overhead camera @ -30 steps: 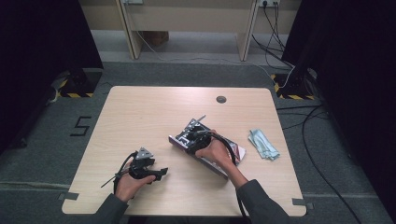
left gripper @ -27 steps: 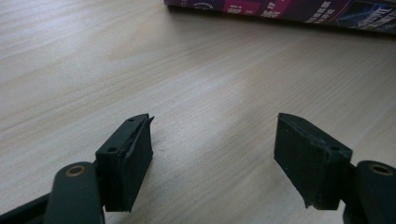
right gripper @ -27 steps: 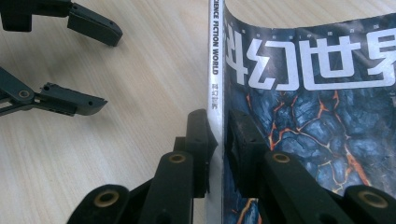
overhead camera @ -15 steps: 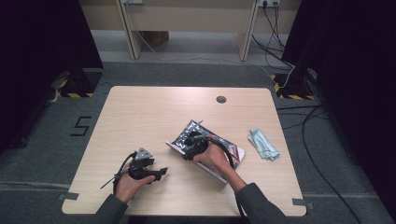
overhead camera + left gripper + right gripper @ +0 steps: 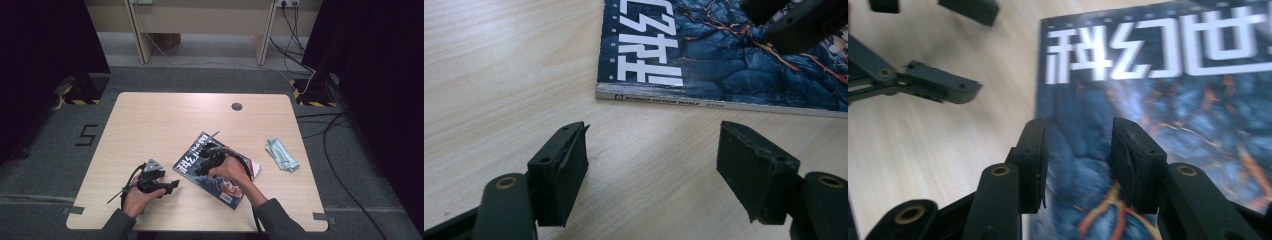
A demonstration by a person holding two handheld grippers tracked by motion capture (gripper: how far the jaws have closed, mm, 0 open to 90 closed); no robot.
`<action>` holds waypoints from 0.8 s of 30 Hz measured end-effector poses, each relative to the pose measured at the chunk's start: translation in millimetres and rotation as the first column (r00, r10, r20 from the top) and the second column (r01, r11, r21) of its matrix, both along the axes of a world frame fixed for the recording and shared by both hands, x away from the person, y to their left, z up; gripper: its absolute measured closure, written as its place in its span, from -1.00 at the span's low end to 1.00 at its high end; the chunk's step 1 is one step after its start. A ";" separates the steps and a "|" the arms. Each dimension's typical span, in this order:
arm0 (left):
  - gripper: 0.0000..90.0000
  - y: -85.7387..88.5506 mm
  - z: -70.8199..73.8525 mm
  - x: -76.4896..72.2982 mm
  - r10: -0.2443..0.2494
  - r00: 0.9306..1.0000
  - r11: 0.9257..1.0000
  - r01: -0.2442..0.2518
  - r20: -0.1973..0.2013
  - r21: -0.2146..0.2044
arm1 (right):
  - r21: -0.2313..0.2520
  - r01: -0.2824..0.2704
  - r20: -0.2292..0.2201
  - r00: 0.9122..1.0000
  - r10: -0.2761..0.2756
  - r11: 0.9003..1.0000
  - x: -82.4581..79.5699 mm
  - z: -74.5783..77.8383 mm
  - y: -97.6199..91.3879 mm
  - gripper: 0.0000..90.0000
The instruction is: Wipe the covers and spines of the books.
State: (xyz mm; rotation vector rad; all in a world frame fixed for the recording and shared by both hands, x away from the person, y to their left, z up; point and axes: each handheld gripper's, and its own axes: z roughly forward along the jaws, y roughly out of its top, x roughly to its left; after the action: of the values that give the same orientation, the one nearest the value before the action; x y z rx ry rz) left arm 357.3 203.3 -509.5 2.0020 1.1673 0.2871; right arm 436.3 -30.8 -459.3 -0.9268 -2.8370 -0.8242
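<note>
Right claw [image 5: 206,156] just been opening over magazine [image 5: 200,161] at frame centre, nothing gripped, likely releasing. Left claw [image 5: 170,186] wide open, empty, parked lower left on tabletop [image 5: 150,125].

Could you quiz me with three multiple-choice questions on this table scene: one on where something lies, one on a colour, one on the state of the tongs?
1. Where does the light blue cloth lie relative to the magazine?
A. On top of it
B. To its right on the table
C. To its left, by the left tongs

2. What colour is the magazine's large title lettering?
A. White
B. Yellow
C. Green

3. How do the right tongs stand?
A. Clamped on the cloth
B. Gripping the magazine's spine
C. Apart, over the cover, holding nothing

Answers:
1 B: the high view shows the cloth right of the magazine.
2 A: white characters on the dark blue cover.
3 C: a gap shows between the pads, which have just been opening.
</note>
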 end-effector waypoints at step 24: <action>-0.38 -17.9 -4.1 -5.3 -0.054 0.999 0.998 0.054 -0.005 -0.035 | -0.004 0.304 0.179 0.937 -0.299 0.953 17.3 -4.5 -110.3 -0.12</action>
State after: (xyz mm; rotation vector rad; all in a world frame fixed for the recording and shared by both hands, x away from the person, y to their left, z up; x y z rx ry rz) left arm 352.0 185.4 -513.6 2.0017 1.1120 0.2323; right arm 453.6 -141.2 -463.8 -1.3869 -2.9033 -0.9339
